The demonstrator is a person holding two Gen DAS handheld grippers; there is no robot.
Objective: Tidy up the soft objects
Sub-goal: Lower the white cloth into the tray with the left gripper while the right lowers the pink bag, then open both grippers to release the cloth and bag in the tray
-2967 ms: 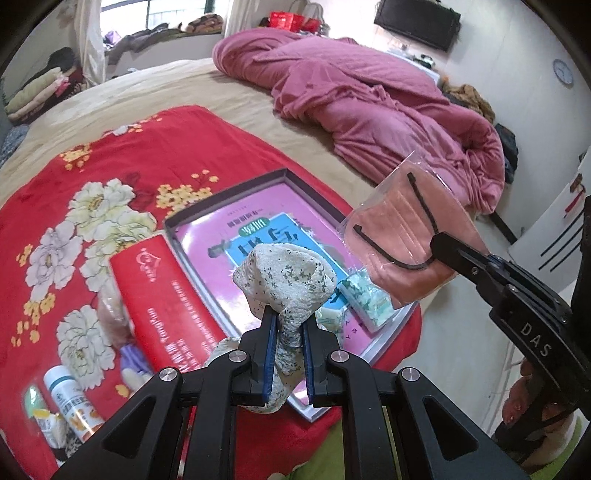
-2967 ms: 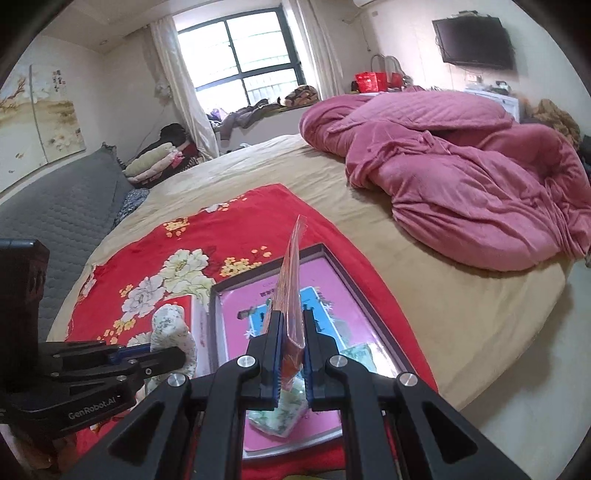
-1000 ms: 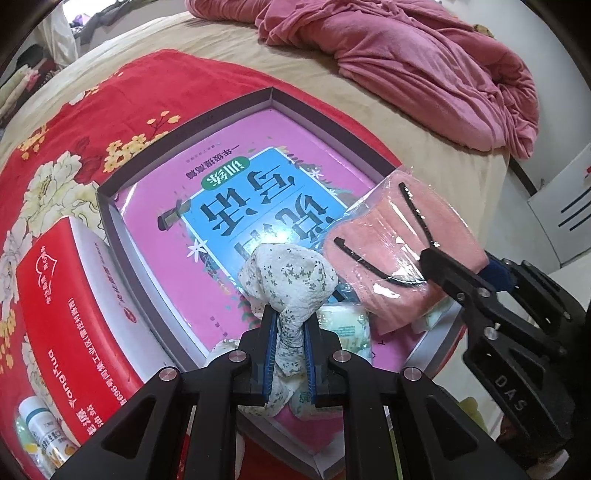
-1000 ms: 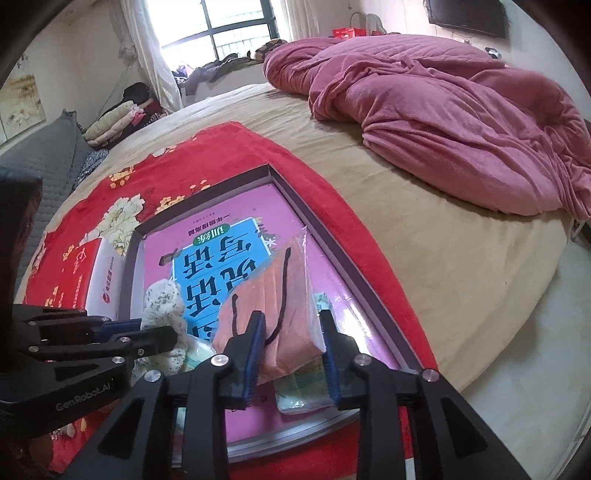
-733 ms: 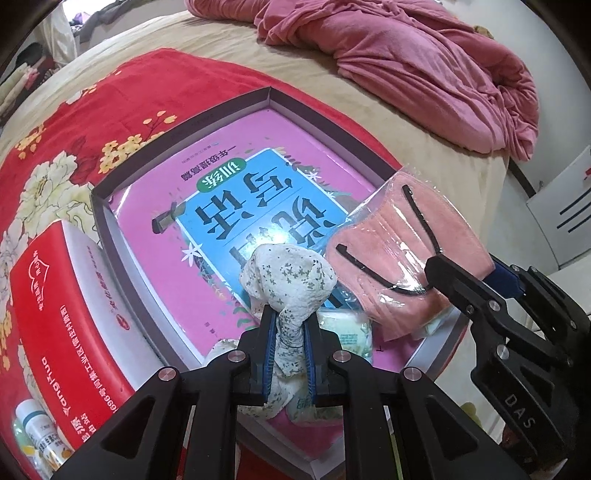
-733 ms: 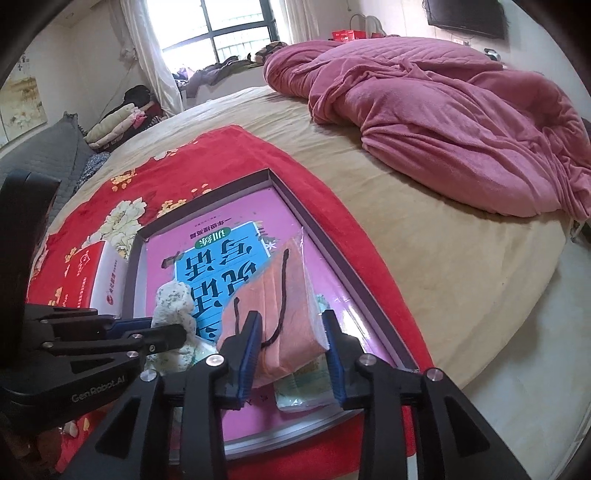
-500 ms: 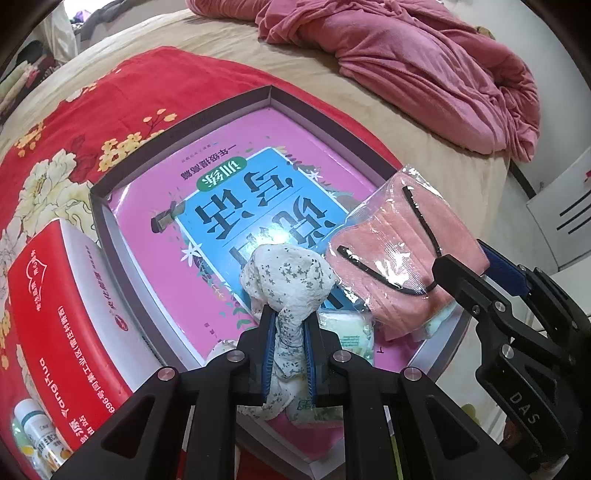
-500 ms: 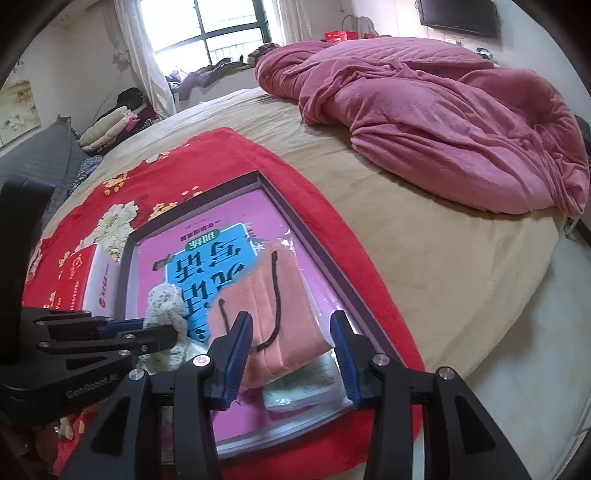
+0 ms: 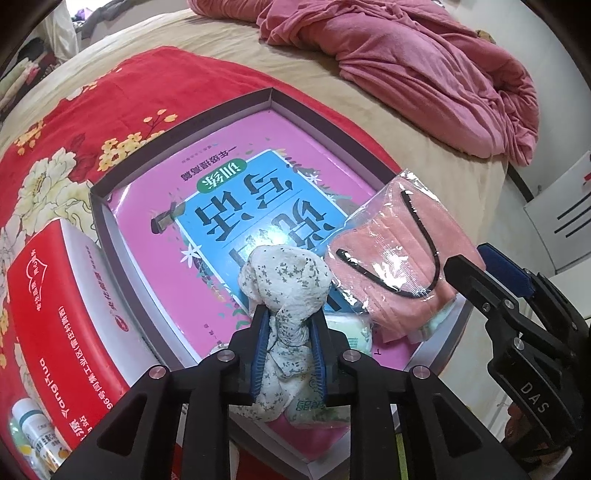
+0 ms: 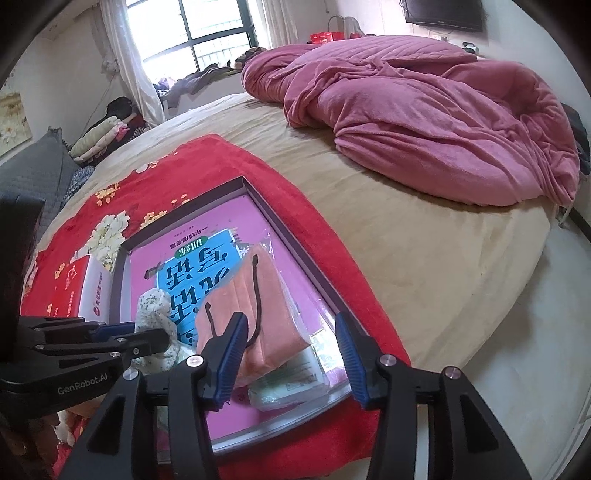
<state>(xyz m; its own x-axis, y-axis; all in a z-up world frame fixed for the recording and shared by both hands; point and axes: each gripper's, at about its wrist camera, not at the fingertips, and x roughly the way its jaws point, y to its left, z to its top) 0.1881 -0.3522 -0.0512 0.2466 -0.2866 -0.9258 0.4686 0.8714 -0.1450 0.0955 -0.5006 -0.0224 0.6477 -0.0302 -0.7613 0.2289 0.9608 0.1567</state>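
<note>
Bedtop tray: mask packet between released right tool; left tool grasping floral cloth.

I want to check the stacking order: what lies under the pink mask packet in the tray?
The pink mask packet rests on a pale green wrapped pack and partly on the pink book inside the tray. Most of the green pack is covered, so I cannot say what it is.

Your frames: daylight from window, overexposed there. Soft shadows under pink duvet. Glare on mask bag. Heavy fisheye bending, dark vignette corners. Focus sharp throughout.
</note>
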